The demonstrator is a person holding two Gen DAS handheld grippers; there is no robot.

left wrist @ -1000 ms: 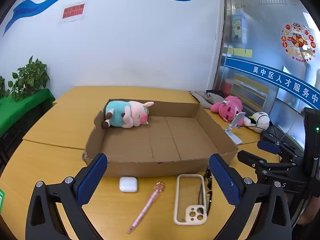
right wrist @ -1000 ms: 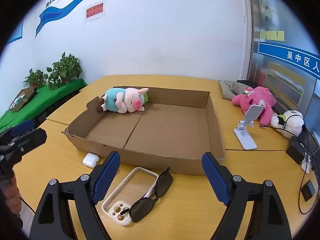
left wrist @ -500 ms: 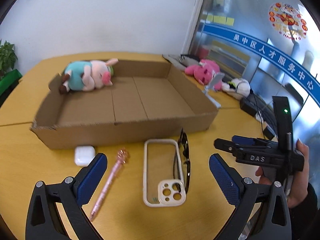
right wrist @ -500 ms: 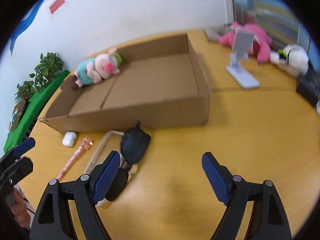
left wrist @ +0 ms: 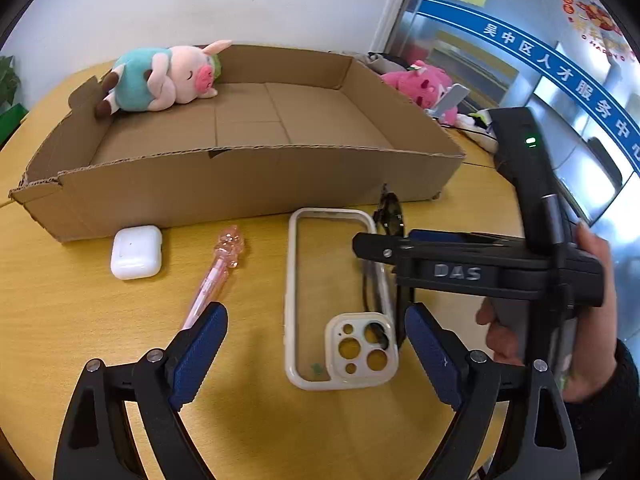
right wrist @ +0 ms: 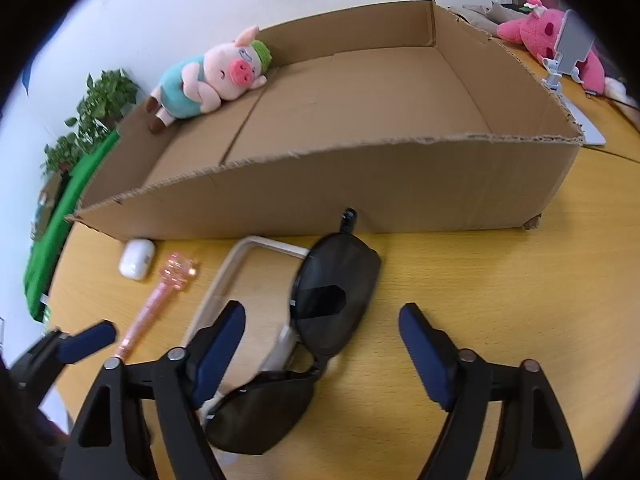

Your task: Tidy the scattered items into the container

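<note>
A shallow cardboard box (left wrist: 240, 184) (right wrist: 360, 196) stands on the yellow table, with a plush pig (left wrist: 160, 78) (right wrist: 212, 76) in its far left corner. In front of it lie a white earbud case (left wrist: 136, 251) (right wrist: 137, 258), a pink pen (left wrist: 218, 270) (right wrist: 160, 304), a clear phone case (left wrist: 340, 300) (right wrist: 240, 280) and black sunglasses (right wrist: 320, 320) (left wrist: 390, 216). My left gripper (left wrist: 316, 354) is open, low over the phone case. My right gripper (right wrist: 322, 350) is open, straddling the sunglasses; it also shows in the left wrist view (left wrist: 472, 268).
A pink plush toy (left wrist: 424, 84) (right wrist: 548, 36) and a white phone stand (right wrist: 568, 56) sit right of the box. Green plants (right wrist: 96, 112) and a green cloth (right wrist: 60, 216) are at the far left. A glass wall is at the right.
Both grippers have dropped down and forward toward the table. The right gripper has moved left over the sunglasses; the left now hovers over the phone case. Both stayed open.
</note>
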